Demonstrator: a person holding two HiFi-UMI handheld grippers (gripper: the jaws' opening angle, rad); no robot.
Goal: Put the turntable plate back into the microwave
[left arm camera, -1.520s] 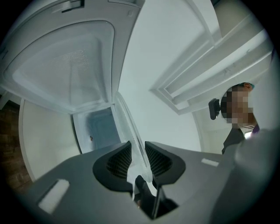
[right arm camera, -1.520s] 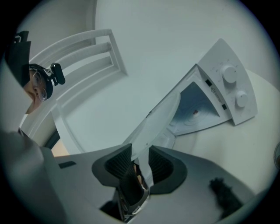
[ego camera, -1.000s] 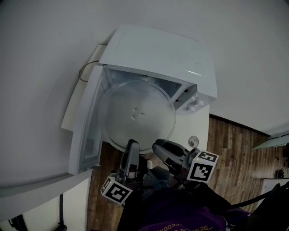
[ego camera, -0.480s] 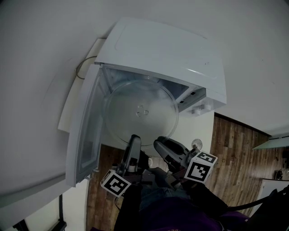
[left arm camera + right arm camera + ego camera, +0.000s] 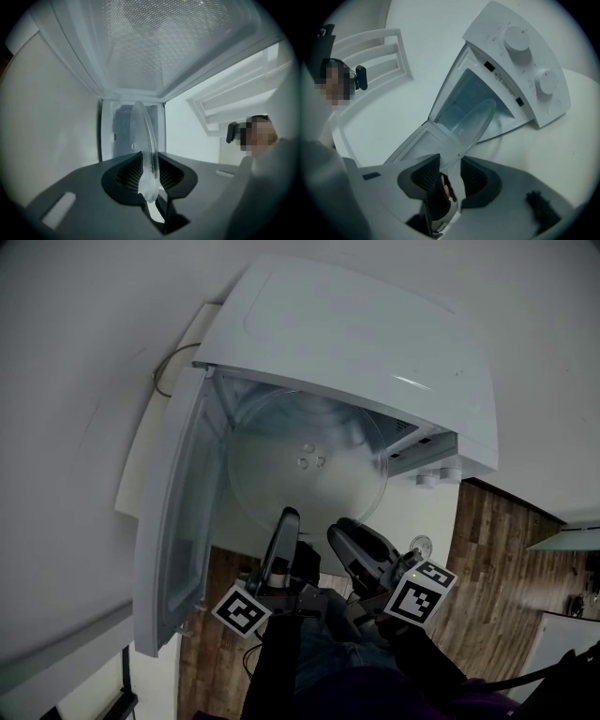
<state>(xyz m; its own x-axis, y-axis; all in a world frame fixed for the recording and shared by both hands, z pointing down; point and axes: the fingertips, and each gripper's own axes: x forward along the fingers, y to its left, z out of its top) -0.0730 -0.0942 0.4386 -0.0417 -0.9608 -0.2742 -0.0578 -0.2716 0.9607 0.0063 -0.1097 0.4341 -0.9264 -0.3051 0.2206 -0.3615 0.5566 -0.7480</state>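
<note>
Left claw (image 5: pixel 149 161) has just tightened on the plate's (image 5: pixel 307 465) near rim while the right claw (image 5: pixel 450 169), also gripping that rim, has just eased wider, and together they have carried it deeper into the open microwave (image 5: pixel 356 334), not yet seated.

The microwave (image 5: pixel 356 334) sits on a counter (image 5: pixel 412 512), with its door (image 5: pixel 173 521) swung wide open to the left. The plate (image 5: pixel 309 470) stands tilted in the opening, its far edge inside the cavity and its near edge sticking out in front. Two knobs (image 5: pixel 518 38) sit on the panel right of the opening. A cable (image 5: pixel 165 381) loops out behind the microwave on the left. The floor (image 5: pixel 506 549) lies below the counter on the right.
</note>
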